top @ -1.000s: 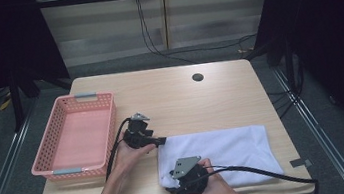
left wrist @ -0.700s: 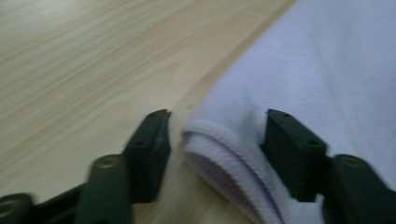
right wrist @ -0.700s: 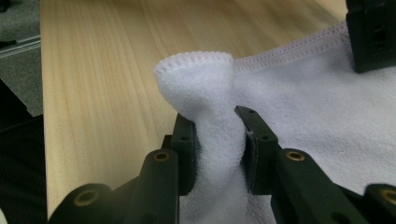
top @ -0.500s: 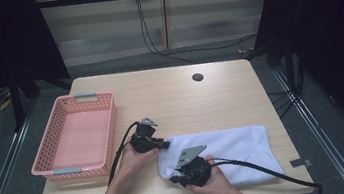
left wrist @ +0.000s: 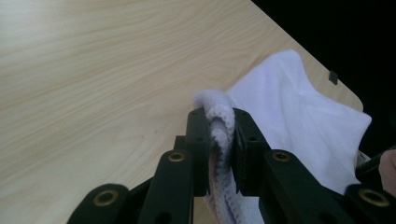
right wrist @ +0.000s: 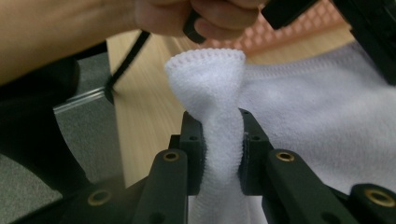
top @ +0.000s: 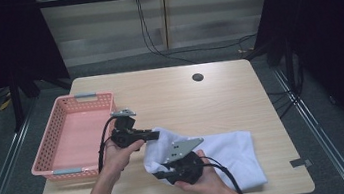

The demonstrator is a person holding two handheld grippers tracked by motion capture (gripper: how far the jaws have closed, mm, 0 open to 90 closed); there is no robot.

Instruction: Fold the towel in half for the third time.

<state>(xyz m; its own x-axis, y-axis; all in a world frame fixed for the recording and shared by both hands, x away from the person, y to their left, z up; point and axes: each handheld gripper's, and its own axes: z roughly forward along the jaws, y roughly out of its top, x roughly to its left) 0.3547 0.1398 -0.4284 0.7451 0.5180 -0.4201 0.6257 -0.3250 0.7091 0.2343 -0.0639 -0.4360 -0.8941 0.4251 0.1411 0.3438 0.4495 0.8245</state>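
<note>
White terry-cloth towel (top: 220,153): lying along the light wooden table's (top: 170,97) near edge, long axis left to right, its left end lifting. Left gripper (top: 154,135) pinching the far-left corner; right gripper (top: 159,175) pinching the near-left corner. Pink plastic basket (top: 48,166) sitting just left.

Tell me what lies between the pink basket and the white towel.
Only the left gripper, shut on the white towel, stands beside the pink basket, in the high view.
</note>
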